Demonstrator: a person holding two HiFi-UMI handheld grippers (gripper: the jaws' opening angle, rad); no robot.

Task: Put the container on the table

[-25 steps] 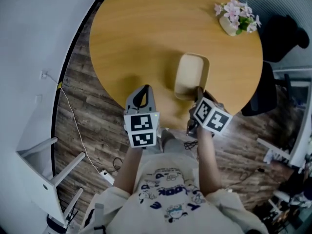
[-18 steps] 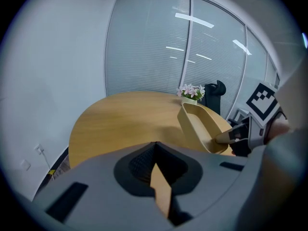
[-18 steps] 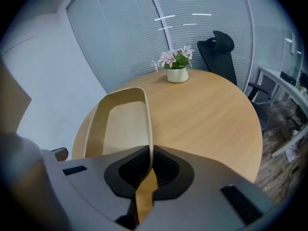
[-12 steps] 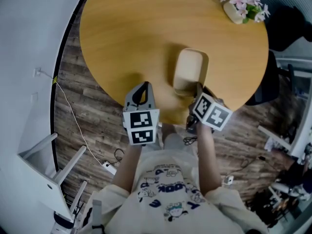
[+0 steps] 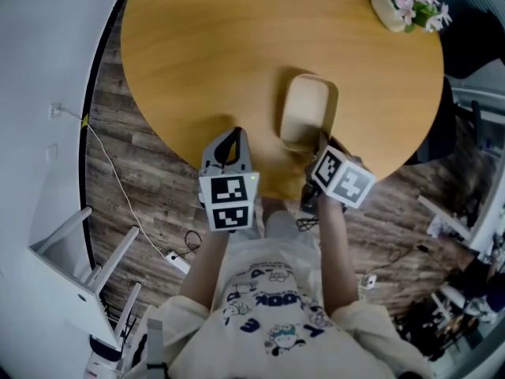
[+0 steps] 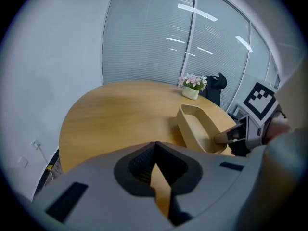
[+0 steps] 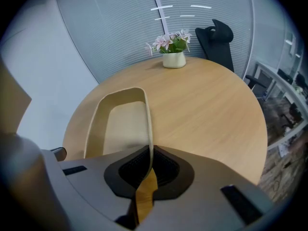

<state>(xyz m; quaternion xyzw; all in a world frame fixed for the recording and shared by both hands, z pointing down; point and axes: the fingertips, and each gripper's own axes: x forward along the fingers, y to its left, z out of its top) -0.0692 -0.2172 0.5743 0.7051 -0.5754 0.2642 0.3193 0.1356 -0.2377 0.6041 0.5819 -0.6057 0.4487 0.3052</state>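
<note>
A beige oblong container (image 5: 306,118) lies lengthwise on the near half of the round wooden table (image 5: 205,46); whether its base touches the wood is unclear. My right gripper (image 5: 319,149) is shut on the container's near rim, and the thin wall (image 7: 149,148) runs straight between its jaws. The open tub (image 7: 119,124) stretches away from them and is empty. My left gripper (image 5: 227,150) hovers over the table's near edge, left of the container, shut (image 6: 154,147) on nothing. From it I see the container (image 6: 198,129) and the right gripper (image 6: 239,135) at its end.
A white pot of pink flowers (image 5: 404,0) (image 7: 173,51) stands at the table's far right. A black office chair (image 7: 219,36) is behind it, by glass walls with blinds. White furniture (image 5: 79,283) and a cable (image 5: 130,212) lie on the wood floor to the left.
The head view has drifted, so the table and flowers sit farther up and right. Both grippers and the container keep almost the same places; the right one stays shut on the rim.
</note>
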